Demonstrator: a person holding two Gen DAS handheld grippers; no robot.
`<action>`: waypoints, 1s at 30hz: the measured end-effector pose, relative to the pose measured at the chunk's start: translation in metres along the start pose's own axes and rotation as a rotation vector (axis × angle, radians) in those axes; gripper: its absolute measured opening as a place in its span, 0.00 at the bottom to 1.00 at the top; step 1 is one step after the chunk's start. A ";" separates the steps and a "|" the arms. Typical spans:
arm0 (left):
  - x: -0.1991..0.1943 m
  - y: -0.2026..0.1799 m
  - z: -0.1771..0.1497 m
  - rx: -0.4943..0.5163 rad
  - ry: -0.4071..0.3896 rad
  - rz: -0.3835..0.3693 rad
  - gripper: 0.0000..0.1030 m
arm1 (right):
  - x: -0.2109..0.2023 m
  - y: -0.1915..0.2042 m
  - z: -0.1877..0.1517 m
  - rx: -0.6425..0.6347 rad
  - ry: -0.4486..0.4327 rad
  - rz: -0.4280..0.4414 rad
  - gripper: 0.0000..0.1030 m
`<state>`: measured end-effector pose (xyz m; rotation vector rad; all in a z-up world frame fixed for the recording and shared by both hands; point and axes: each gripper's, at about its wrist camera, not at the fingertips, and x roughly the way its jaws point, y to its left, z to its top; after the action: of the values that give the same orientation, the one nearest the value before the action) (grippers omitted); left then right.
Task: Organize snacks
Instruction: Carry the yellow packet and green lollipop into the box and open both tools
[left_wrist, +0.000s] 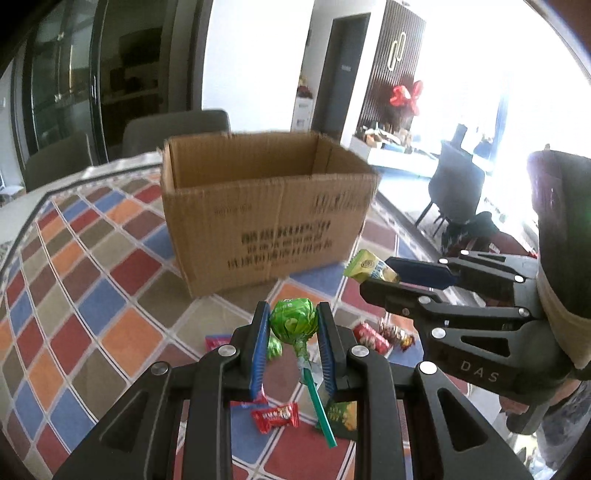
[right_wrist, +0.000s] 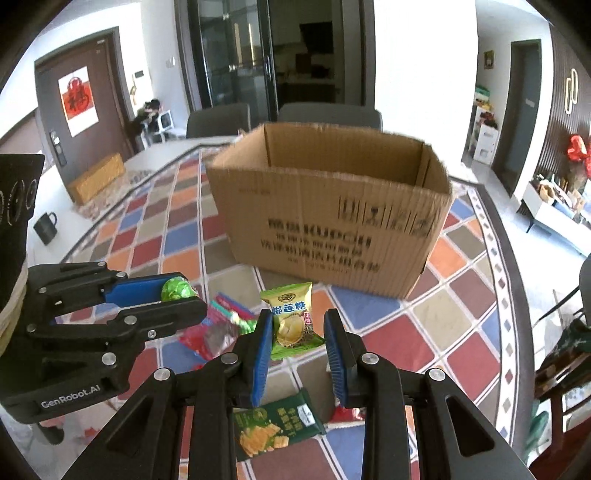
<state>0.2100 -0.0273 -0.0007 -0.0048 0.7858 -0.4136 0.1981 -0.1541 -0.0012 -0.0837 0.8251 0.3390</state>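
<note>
My left gripper is shut on a green lollipop, whose green stick hangs down between the fingers. In the right wrist view that gripper shows at the left with the lollipop. My right gripper is shut on a light green candy packet; in the left wrist view it enters from the right with the packet. Both hang above the table, in front of an open cardboard box. Loose snacks lie below: a red candy and a dark green cracker packet.
The table wears a colourful checked cloth. Red and pink wrappers lie left of my right gripper. A black mug and a yellow box sit at the far left. Grey chairs stand behind the table.
</note>
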 end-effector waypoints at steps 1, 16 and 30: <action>-0.002 0.001 0.003 -0.001 -0.009 0.002 0.25 | -0.002 0.000 0.003 0.003 -0.010 -0.002 0.28; -0.013 0.014 0.064 -0.004 -0.124 0.047 0.25 | -0.020 -0.007 0.054 0.027 -0.132 -0.030 0.28; 0.012 0.030 0.119 -0.009 -0.121 0.077 0.25 | -0.010 -0.023 0.105 0.058 -0.165 -0.056 0.28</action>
<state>0.3103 -0.0221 0.0714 -0.0080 0.6668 -0.3337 0.2741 -0.1573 0.0762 -0.0246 0.6672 0.2651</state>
